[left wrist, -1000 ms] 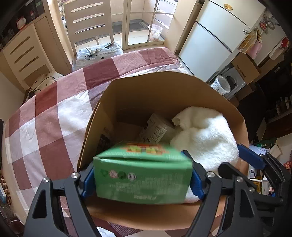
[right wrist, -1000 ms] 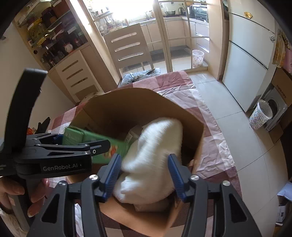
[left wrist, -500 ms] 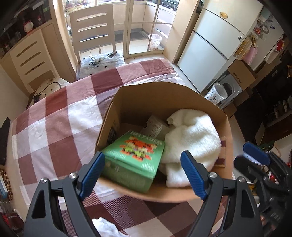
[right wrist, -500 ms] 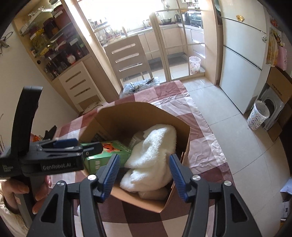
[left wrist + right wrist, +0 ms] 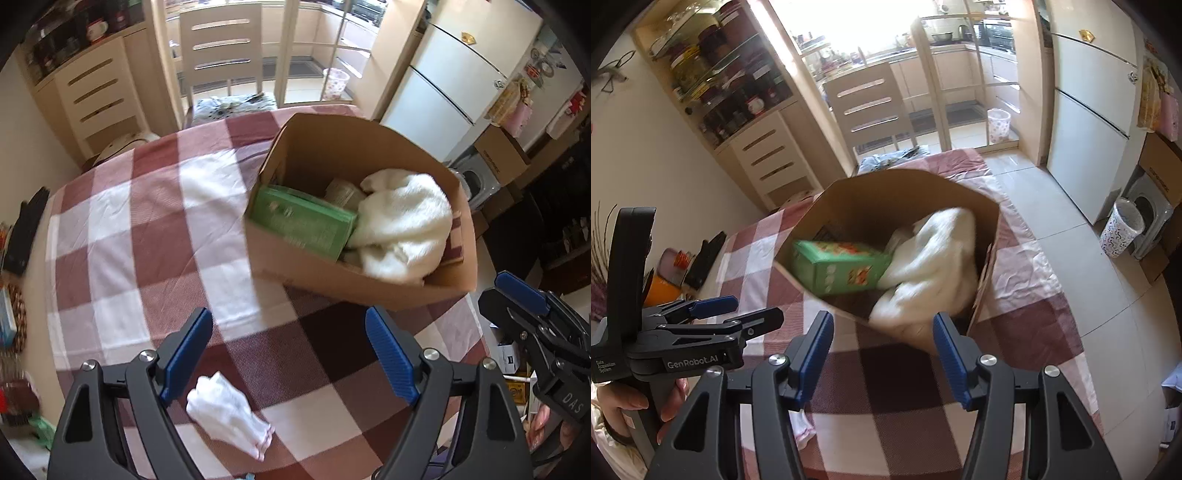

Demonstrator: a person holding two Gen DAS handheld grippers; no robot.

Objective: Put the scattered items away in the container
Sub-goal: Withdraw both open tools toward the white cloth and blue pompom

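Both tongs, left tongs [image 5: 288,354] and right tongs [image 5: 882,354], have drawn back, jaws apart and empty; the green carton [image 5: 303,221] and fluffy white towel [image 5: 402,225] now lie in the brown cardboard box [image 5: 354,288]. A small white cloth [image 5: 229,417] remains near the table's [image 5: 147,240] near edge.

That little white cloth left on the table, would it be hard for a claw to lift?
The cloth lies crumpled in soft folds, so it probably hangs limp rather than holding shape. It looks thin and small, so likely very light. Lying low on the tablecloth, it may bunch or slide if pushed, and the left claw, now open above it, might pinch only a fold.
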